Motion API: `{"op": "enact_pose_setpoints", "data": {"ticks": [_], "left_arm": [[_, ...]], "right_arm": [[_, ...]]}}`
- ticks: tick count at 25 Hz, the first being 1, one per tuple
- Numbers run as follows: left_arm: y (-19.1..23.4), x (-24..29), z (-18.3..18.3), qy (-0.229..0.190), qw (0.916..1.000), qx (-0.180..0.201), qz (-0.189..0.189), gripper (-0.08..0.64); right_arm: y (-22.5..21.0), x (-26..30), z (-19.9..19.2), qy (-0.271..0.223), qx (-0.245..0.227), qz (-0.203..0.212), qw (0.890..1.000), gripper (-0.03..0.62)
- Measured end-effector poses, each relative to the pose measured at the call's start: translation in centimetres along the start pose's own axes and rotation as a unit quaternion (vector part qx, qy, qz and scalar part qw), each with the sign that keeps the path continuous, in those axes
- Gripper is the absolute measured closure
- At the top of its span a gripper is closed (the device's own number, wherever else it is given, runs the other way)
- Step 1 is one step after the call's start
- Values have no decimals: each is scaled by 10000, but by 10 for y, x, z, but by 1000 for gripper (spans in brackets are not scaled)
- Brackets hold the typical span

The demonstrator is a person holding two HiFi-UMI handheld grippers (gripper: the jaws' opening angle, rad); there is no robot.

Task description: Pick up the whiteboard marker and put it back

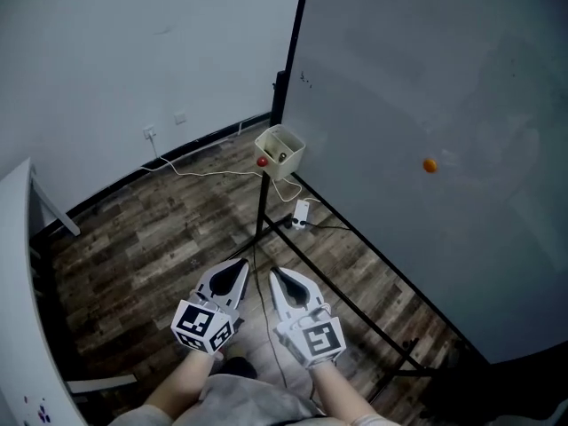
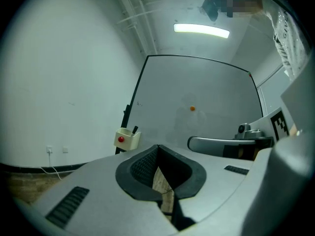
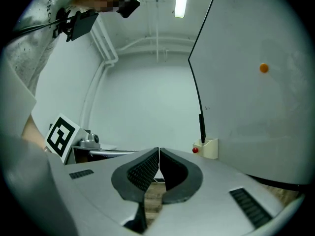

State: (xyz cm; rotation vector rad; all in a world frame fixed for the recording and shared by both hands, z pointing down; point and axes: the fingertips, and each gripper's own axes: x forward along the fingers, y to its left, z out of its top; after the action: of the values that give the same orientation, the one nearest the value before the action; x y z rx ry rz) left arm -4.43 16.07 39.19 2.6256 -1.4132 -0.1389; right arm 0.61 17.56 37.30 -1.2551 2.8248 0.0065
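Black whiteboard marker (image 2: 134, 130) sticking up out of a small cream plastic box (image 1: 280, 152) with a red knob (image 1: 262, 161), at the left edge of the large black-framed whiteboard (image 1: 426, 105). Orange round magnet (image 1: 429, 165) out on the board. Well apart from the box, over the wood-plank floor (image 1: 133, 238), left gripper (image 1: 238, 269) and right gripper (image 1: 280, 278) side by side, fingers of both pressed together, holding nothing.

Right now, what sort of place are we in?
Probably an office or classroom corner, indoors: a large whiteboard on a black stand, a cream box at its edge with a marker in it, and wood-pattern floor below plain white walls.
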Motion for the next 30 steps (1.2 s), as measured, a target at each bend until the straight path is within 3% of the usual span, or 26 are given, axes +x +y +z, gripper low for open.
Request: {"op": "enact_pose_setpoints", "data": {"ticks": [9, 21, 30], "left_arm": [[61, 53, 15, -42, 9992, 14, -401, 545], [97, 67, 6, -10, 9993, -198, -319, 545], [117, 112, 4, 62, 9991, -271, -326, 545]], "right_arm": [[-30, 76, 0, -78, -118, -436, 9989, 572], [-40, 112, -19, 236, -83, -473, 9986, 574], [-74, 148, -12, 106, -579, -408, 9974, 572]]}}
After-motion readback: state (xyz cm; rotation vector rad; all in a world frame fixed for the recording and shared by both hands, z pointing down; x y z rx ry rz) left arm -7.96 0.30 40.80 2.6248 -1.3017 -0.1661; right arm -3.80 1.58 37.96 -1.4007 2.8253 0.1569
